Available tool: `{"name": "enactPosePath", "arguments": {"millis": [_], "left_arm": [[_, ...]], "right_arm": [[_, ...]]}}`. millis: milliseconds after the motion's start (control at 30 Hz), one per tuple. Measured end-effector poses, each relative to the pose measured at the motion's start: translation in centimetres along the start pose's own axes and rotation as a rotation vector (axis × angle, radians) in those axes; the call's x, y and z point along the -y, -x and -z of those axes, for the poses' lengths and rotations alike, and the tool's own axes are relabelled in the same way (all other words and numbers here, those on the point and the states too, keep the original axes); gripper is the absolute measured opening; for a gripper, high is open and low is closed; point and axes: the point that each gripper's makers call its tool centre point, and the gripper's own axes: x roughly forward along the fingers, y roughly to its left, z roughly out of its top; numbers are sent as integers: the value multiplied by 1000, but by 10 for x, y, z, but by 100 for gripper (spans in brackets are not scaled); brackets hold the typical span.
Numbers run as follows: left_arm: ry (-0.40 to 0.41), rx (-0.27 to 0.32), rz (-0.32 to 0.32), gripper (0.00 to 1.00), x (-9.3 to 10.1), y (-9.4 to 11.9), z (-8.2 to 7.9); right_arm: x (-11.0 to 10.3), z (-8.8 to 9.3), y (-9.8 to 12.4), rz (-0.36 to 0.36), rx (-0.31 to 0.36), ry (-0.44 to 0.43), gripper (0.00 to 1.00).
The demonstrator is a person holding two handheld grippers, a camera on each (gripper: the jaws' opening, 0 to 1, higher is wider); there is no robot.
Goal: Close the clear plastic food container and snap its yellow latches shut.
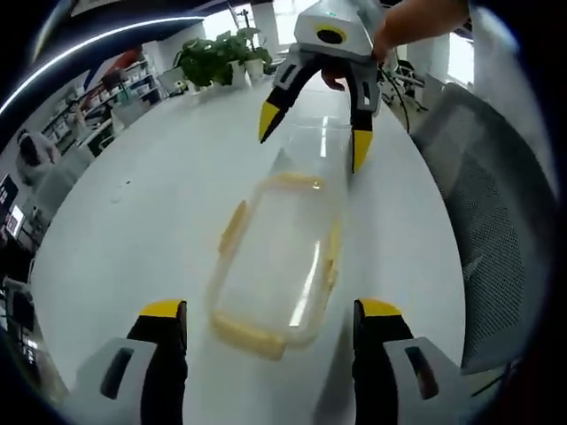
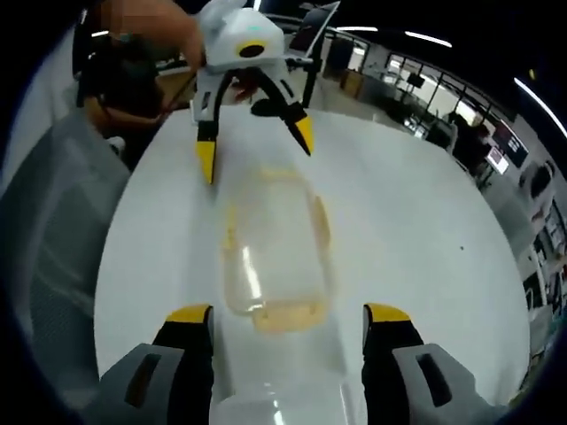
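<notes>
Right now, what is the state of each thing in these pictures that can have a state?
Clear plastic food container with yellow latches: lying on the white table; closed or not, cannot tell.
Left gripper: open, holds nothing.
Right gripper: open, holds nothing.

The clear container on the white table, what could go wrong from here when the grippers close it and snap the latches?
The clear container lies loose on the smooth white table, so pushing a yellow latch could slide it. Both the left gripper and right gripper are open at opposite ends; uneven pressure might tip it.
</notes>
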Motion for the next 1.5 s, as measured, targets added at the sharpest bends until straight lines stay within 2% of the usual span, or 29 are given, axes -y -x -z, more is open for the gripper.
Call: {"name": "enactPosePath", "arguments": {"millis": [500, 933, 1133, 1233, 1300, 1333, 1500], "left_arm": [[-124, -84, 43, 71, -10, -6, 15], [-170, -117, 75, 68, -14, -10, 23], [-187, -133, 93, 67, -17, -13, 27], [-194, -142, 105, 65, -16, -15, 29], [-214, -157, 112, 62, -16, -16, 32], [-203, -142, 120, 61, -15, -16, 30], [-213, -147, 130, 60, -18, -17, 30]], "right_arm": [[-3, 8, -18, -81, -79, 35, 68], [1, 17, -25, -122, -102, 22, 65], [2, 20, -31, -137, -123, 44, 64], [3, 23, -33, -141, -140, 61, 64], [4, 21, -33, -148, -133, 43, 63], [4, 21, -33, -150, -131, 41, 63], [3, 22, -34, -172, -135, 44, 62]]}}
